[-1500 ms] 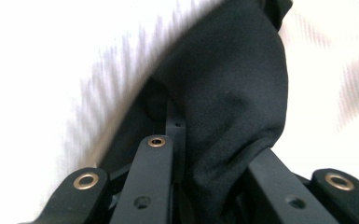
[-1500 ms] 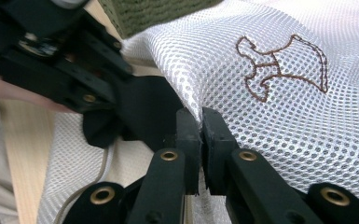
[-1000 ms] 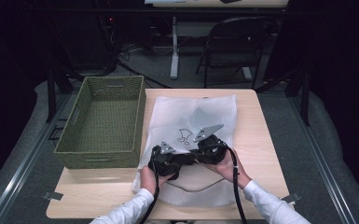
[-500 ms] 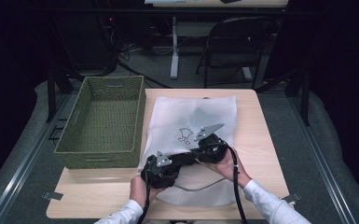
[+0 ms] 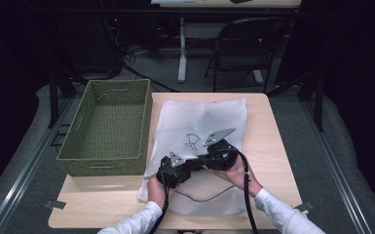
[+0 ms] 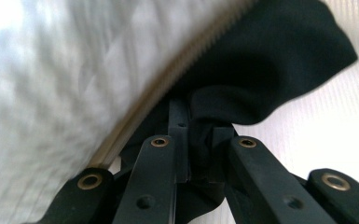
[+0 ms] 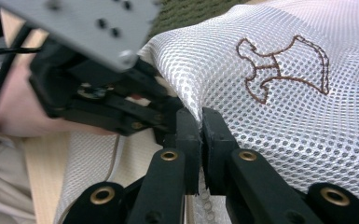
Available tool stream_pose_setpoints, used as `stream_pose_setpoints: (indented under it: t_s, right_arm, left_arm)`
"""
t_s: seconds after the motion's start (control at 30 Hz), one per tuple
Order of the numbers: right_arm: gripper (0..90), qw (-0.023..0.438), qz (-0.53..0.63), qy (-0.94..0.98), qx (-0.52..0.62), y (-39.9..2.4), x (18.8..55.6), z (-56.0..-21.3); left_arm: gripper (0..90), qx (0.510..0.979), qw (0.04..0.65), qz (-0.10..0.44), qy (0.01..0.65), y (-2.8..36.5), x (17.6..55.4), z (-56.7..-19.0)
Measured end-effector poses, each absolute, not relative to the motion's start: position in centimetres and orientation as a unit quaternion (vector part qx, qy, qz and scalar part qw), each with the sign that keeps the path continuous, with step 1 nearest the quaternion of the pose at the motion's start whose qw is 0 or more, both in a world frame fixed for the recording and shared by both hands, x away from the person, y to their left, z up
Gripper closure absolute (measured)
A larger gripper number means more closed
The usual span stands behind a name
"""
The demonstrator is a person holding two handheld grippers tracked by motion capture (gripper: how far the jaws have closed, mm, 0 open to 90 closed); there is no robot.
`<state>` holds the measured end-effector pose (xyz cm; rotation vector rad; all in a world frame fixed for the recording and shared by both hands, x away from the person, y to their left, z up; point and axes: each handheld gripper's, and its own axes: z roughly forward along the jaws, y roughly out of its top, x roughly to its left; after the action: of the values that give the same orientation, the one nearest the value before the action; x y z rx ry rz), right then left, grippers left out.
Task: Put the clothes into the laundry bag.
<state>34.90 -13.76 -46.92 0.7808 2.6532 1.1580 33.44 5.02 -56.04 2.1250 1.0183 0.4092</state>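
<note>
Dark surroundings close in on a light wooden table (image 5: 272,146), with a folding chair (image 5: 246,48) standing beyond its far edge. Spread over the table's middle lies a white mesh laundry bag (image 5: 199,117) bearing a brown embroidered outline (image 5: 192,141), and both grippers meet over the part of it nearest the person. Left of the two tools, just beside the bag's edge, sits a green woven basket (image 5: 107,126).

In the left gripper view the left gripper (image 6: 200,154) has its jaws drawn together on a fold of black fabric (image 6: 270,60) that bunches up between them; they have just been closing on it. A zipper (image 6: 168,93) runs diagonally past the jaw tips, with white mesh on its other side.

In the right gripper view the right gripper (image 7: 200,135) pinches the bag's mesh edge, its jaws pressed nearly together with the cloth rising from between them. The embroidered outline (image 7: 284,65) sits ahead of its tips and to their right. The left gripper (image 7: 121,107), with its grey plate (image 7: 93,23), stands close at the right tool's left, the two almost touching.

From the high view, a hand (image 5: 158,187) in a white sleeve (image 5: 136,222) holds the left tool.
</note>
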Motion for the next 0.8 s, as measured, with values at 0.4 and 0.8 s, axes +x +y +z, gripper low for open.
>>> stream_pose_setpoints:
  t_s: [0.4,0.8]
  right_arm:
    - [87.3,0.065,0.379,0.884,0.266,-13.9,35.2,-47.3]
    - [87.2,0.067,0.368,0.888,0.269,-14.2,35.5,-47.5]
  left_arm:
    - [78.4,0.802,0.388,0.153,0.428,4.2,35.5,-55.9]
    - [48.3,0.831,0.369,0.112,0.401,5.1,33.6,-55.2]
